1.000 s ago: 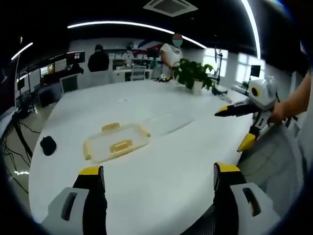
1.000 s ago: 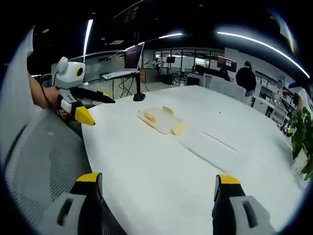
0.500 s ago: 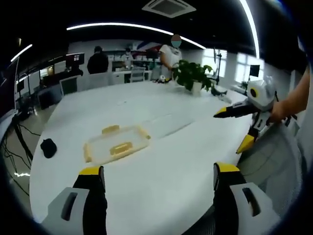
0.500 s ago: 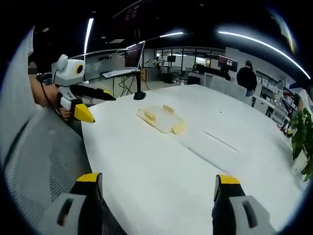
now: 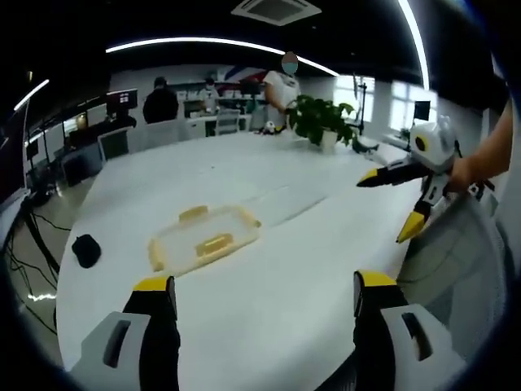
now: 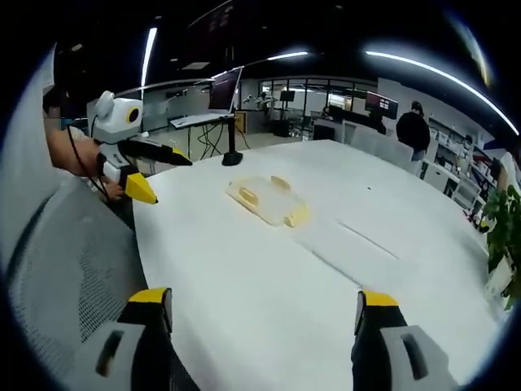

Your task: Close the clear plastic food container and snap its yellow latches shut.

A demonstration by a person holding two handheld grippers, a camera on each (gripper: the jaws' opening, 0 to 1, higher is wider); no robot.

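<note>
The clear food container (image 5: pixel 204 241) with yellow latches (image 5: pixel 193 213) sits on the big white table (image 5: pixel 269 277), far from both tools. The left gripper (image 5: pixel 259 295) and right gripper (image 6: pixel 260 303) are wide open, holding nothing

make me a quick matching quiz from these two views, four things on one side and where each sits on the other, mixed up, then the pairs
Things:
1. clear food container
2. potted plant
3. small black object
4. right hand-held gripper

Places or states:
A. at the table's far edge in the left gripper view
B. held open in a hand at the right of the left gripper view
C. flat on the white table, out beyond both pairs of jaws
D. near the table's left edge in the left gripper view

Pairs: 1-C, 2-A, 3-D, 4-B
</note>
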